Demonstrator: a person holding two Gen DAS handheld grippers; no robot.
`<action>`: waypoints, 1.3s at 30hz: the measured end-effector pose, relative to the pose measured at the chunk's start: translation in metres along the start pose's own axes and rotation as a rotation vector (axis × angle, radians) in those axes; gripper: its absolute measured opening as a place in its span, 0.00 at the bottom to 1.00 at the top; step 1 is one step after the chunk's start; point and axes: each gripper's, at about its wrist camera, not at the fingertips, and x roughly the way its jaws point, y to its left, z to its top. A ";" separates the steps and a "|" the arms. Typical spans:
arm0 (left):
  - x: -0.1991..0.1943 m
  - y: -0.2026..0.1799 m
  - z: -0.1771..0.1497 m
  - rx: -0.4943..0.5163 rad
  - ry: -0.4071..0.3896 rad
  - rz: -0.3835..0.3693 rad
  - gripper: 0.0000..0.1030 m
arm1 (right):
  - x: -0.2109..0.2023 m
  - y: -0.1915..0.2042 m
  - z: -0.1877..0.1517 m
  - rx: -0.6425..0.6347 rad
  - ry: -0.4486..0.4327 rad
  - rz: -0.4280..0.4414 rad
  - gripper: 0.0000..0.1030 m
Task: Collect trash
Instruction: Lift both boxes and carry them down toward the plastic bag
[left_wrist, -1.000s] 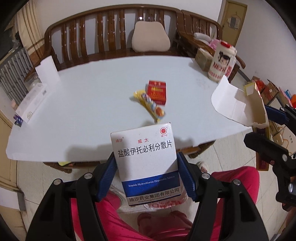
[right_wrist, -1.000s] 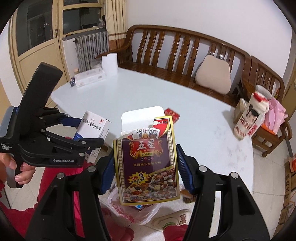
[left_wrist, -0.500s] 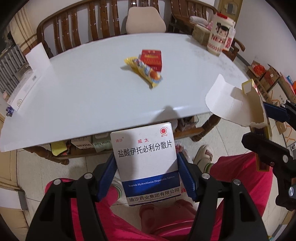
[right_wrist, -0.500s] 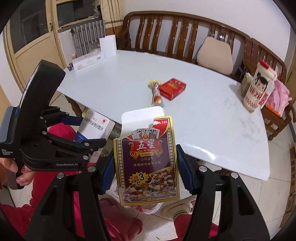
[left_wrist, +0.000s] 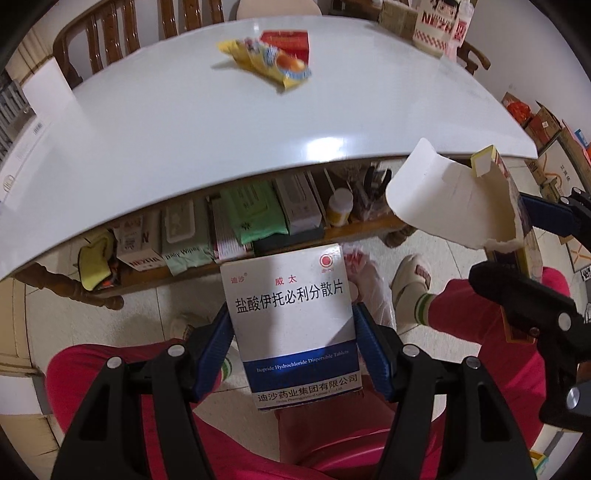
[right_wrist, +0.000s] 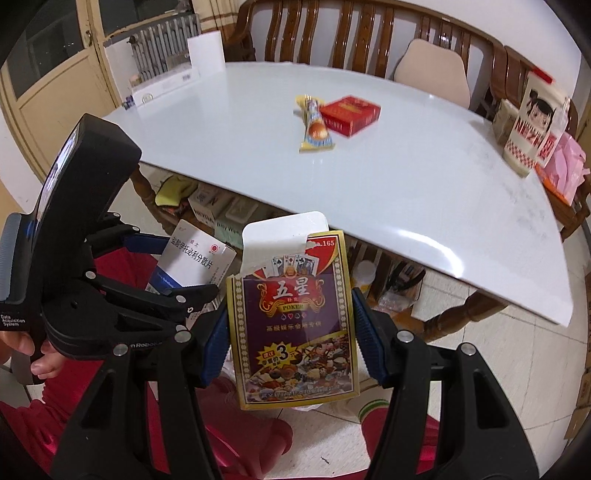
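Observation:
My left gripper (left_wrist: 293, 325) is shut on a white and blue medicine box (left_wrist: 291, 317), held low over red-trousered legs in front of the table; the box also shows in the right wrist view (right_wrist: 195, 264). My right gripper (right_wrist: 290, 325) is shut on a purple and gold playing-card box (right_wrist: 295, 314) with its torn white flap open; it shows at the right of the left wrist view (left_wrist: 461, 199). A yellow snack wrapper (left_wrist: 266, 62) (right_wrist: 314, 125) and a red box (left_wrist: 286, 40) (right_wrist: 349, 114) lie together on the white table (left_wrist: 184, 140) (right_wrist: 424, 177).
A clear plastic bag (left_wrist: 369, 284) lies on the floor between the legs, below the boxes. A shelf under the table (left_wrist: 258, 221) holds wipes, packets and a small jar. A wooden bench (right_wrist: 351, 40) with a cushion stands behind the table. A cartoon-print bag (right_wrist: 535, 118) sits at the right.
Both grippers have dropped lower and pulled back from the table with their boxes still held; the shelf under the table has come into view.

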 end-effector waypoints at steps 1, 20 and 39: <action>0.004 0.000 0.000 0.001 0.006 -0.001 0.61 | 0.003 0.000 -0.001 0.002 0.005 0.000 0.57; 0.085 0.000 -0.010 0.001 0.164 -0.018 0.61 | 0.083 -0.018 -0.037 0.112 0.143 0.006 0.57; 0.184 0.016 -0.017 -0.082 0.381 -0.039 0.61 | 0.173 -0.044 -0.064 0.248 0.304 0.045 0.57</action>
